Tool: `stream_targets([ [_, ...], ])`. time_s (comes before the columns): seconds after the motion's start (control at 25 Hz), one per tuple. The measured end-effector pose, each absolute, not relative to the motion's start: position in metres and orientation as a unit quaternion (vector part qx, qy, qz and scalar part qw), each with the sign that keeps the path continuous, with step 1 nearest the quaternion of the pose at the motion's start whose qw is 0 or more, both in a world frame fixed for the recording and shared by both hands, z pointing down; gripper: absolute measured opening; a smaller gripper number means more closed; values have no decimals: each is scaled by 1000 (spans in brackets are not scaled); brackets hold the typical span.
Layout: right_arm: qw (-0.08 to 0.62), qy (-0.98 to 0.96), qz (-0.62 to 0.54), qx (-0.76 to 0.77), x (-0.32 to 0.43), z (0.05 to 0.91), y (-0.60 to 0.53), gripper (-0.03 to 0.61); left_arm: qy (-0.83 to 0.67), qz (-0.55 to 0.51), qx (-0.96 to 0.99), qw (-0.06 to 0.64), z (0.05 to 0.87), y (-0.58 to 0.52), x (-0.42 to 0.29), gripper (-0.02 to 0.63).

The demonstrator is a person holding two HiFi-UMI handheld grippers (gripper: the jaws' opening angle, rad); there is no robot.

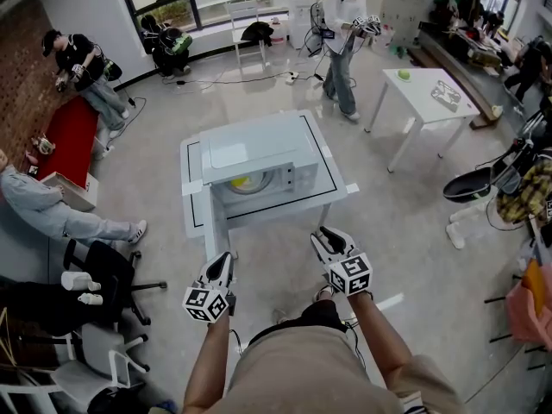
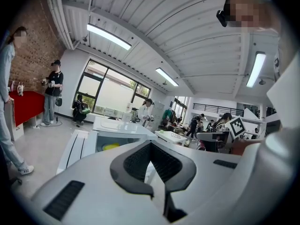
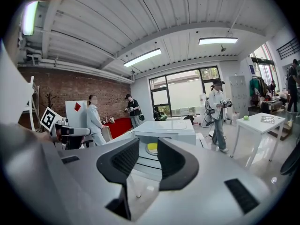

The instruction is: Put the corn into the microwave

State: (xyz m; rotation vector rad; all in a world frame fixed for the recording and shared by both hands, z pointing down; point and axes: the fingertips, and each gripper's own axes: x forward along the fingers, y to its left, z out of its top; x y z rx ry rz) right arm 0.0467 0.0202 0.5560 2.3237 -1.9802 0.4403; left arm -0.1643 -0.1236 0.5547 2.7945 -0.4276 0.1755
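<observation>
The white microwave (image 1: pixel 250 149) stands on a low white table (image 1: pixel 332 188), its front open towards me. Inside it the yellow corn (image 1: pixel 241 181) lies on a round plate; the corn (image 2: pixel 111 146) shows in the left gripper view, and the corn (image 3: pixel 152 147) in the right gripper view too. My left gripper (image 1: pixel 222 261) hangs short of the table's near left corner, and its pads (image 2: pixel 140 161) meet at the tips with nothing between them. My right gripper (image 1: pixel 328 238) is held just before the table's near edge, its jaws apart and empty (image 3: pixel 147 144).
The microwave's door (image 1: pixel 216 218) hangs open at the near left. A white side table (image 1: pixel 431 93) with a green apple (image 1: pixel 403 74) stands at the right. A person (image 1: pixel 341 33) stands beyond the microwave, others sit at the left, and an office chair (image 1: pixel 103 270) is near my left.
</observation>
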Motion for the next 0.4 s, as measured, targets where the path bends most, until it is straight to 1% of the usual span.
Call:
stream_targets([
  [0.4, 18, -645, 162, 747, 39, 562, 27, 118, -146, 53, 974, 164, 552, -118, -168, 2],
])
